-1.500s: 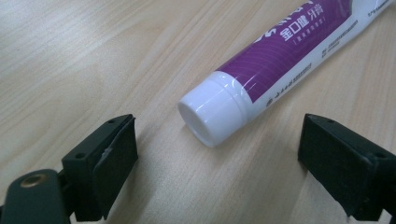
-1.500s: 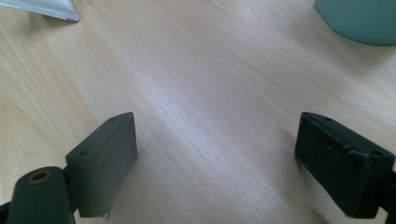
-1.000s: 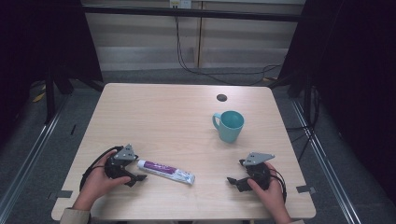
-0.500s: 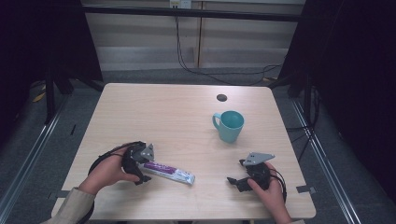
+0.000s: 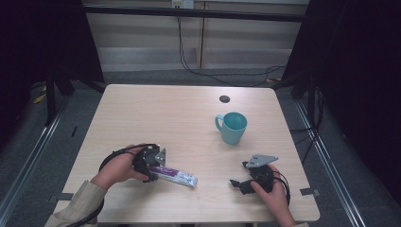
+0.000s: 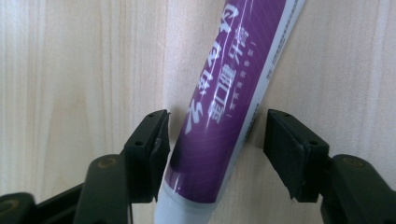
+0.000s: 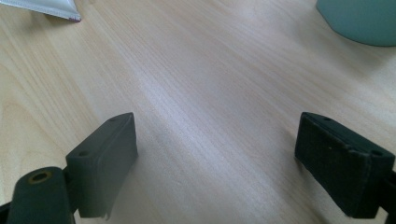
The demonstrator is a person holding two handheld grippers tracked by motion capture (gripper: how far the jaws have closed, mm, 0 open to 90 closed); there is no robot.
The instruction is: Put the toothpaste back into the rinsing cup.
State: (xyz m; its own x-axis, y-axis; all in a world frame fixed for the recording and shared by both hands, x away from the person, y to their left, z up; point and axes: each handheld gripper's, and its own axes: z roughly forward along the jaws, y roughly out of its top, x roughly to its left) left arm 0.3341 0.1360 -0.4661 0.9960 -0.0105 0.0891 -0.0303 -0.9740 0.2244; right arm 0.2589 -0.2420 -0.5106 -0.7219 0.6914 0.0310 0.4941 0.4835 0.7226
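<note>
A purple and white toothpaste tube (image 5: 177, 176) lies flat near the table's front edge, left of centre. My left gripper (image 5: 153, 170) is at the tube's left end. In the left gripper view the tube (image 6: 224, 116) runs up between the jaws of the left gripper (image 6: 215, 144), which have just been closing. The left pad (image 6: 156, 144) is almost against the tube, while a gap remains at the right pad (image 6: 289, 154). My right gripper (image 5: 239, 174) rests at the front right, open, with bare wood between its jaws (image 7: 215, 154).
A teal mug (image 5: 232, 127) stands right of centre, its base showing at the top right of the right gripper view (image 7: 359, 18). A small dark hole (image 5: 224, 99) marks the wooden table (image 5: 165, 113) behind it. Cables and dark frames surround the table.
My left hand has moved right up to the tube's left end, and its jaws now straddle the tube and stand narrower. The right hand has not moved.
</note>
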